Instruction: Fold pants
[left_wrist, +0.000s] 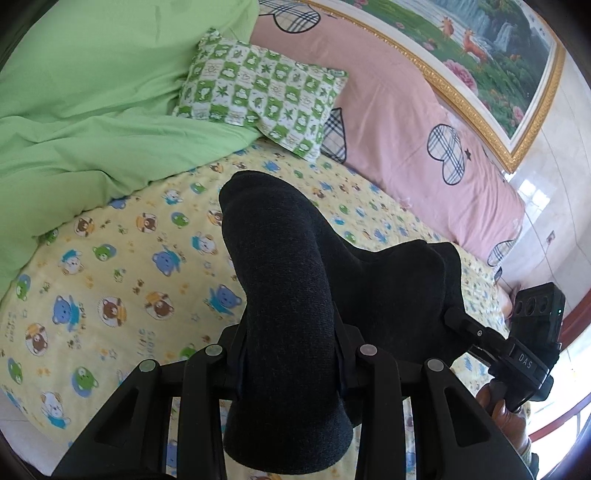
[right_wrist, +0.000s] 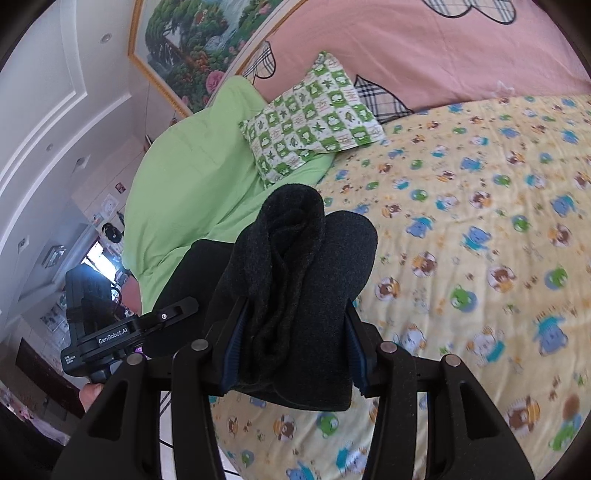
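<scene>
Dark charcoal knit pants (left_wrist: 291, 295) hang bunched between both grippers, lifted above the yellow bear-print bed sheet (left_wrist: 110, 280). My left gripper (left_wrist: 290, 373) is shut on a thick fold of the pants, which drapes over and past its jaws. My right gripper (right_wrist: 293, 354) is shut on another bunched part of the pants (right_wrist: 295, 280). The right gripper also shows at the right edge of the left wrist view (left_wrist: 456, 317), and the left gripper shows at the left of the right wrist view (right_wrist: 184, 306). The fingertips are hidden by the cloth.
A green quilt (left_wrist: 92, 110) lies at the head of the bed with a green-and-white checked pillow (left_wrist: 262, 96) on it. A pink cover with plaid hearts (left_wrist: 424, 140) lies along the wall side. A framed landscape painting (left_wrist: 480, 44) hangs above.
</scene>
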